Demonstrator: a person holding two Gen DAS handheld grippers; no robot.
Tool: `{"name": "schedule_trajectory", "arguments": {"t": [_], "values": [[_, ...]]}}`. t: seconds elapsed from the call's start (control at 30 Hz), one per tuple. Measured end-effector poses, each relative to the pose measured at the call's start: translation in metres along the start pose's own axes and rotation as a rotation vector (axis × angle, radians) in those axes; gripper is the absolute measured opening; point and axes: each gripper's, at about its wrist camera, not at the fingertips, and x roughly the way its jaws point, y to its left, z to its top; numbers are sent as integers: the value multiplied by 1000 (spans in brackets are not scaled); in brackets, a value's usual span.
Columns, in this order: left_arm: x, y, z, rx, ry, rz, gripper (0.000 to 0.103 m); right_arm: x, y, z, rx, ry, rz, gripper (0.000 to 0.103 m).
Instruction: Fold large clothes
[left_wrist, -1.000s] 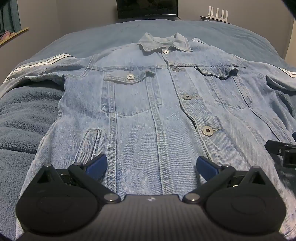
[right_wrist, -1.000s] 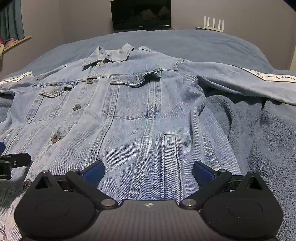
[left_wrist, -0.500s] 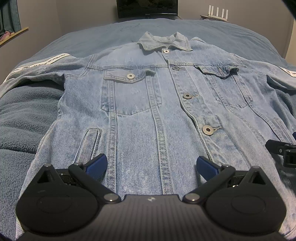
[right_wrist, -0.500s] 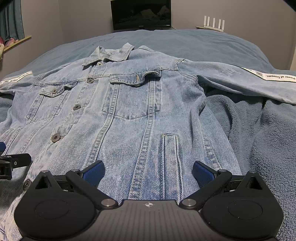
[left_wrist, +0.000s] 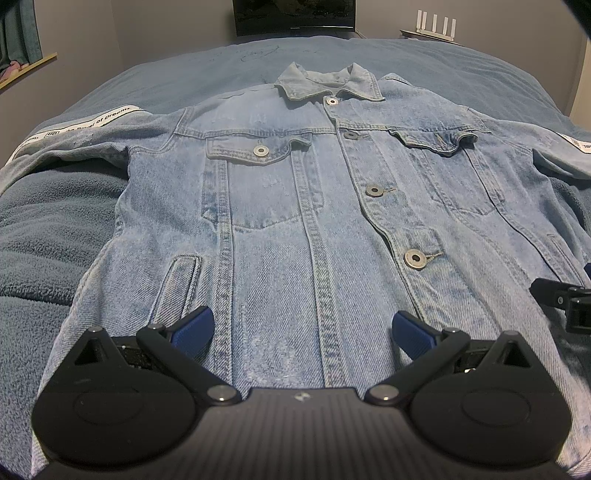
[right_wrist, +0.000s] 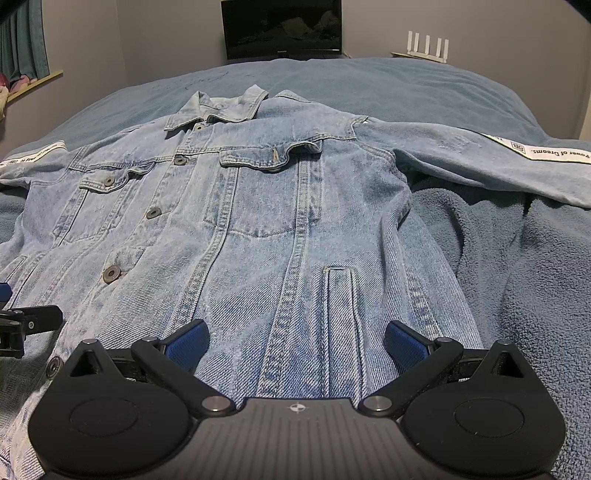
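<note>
1. Left gripper (left_wrist: 301, 328) and right gripper (right_wrist: 295, 338): jaws spread, nothing grasped, poised over the hem.
2. Denim jacket (left_wrist: 295, 221): flat, front up, on the bed (right_wrist: 517, 277).
3. Step in hand: pre-grasp. Next, likely pinch the hem.

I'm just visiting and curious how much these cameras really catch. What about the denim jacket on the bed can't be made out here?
- Denim jacket hem: hidden in both wrist views behind each hand-held gripper's black body.
- Sleeve ends: cut off by the frame edges; the lettered stripe runs out of the right view.
- Left sleeve's stripe wording: too small to read fully.
- Underside of the jacket against the blue blanket: hidden.
</note>
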Motion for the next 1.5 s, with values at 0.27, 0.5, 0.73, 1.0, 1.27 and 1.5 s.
{"name": "schedule_trajectory", "arguments": {"t": [0.27, 0.5, 0.73, 1.0, 1.27, 1.5], "values": [[1, -2, 0, 0, 0, 0, 103, 0, -1, 0, 0, 0, 0, 103], [0, 0, 0, 0, 1, 0, 103, 1, -1, 0, 0, 2, 1, 103], [0, 0, 1, 0, 2, 0, 103, 1, -1, 1, 0, 2, 0, 103], [1, 0, 1, 0, 3, 0, 103, 3, -1, 1, 0, 3, 0, 103], [1, 0, 1, 0, 4, 0, 103, 3, -1, 1, 0, 4, 0, 103], [1, 1, 1, -7, 11, -1, 103, -11, -4, 2, 20, -50, 2, 103]]}}
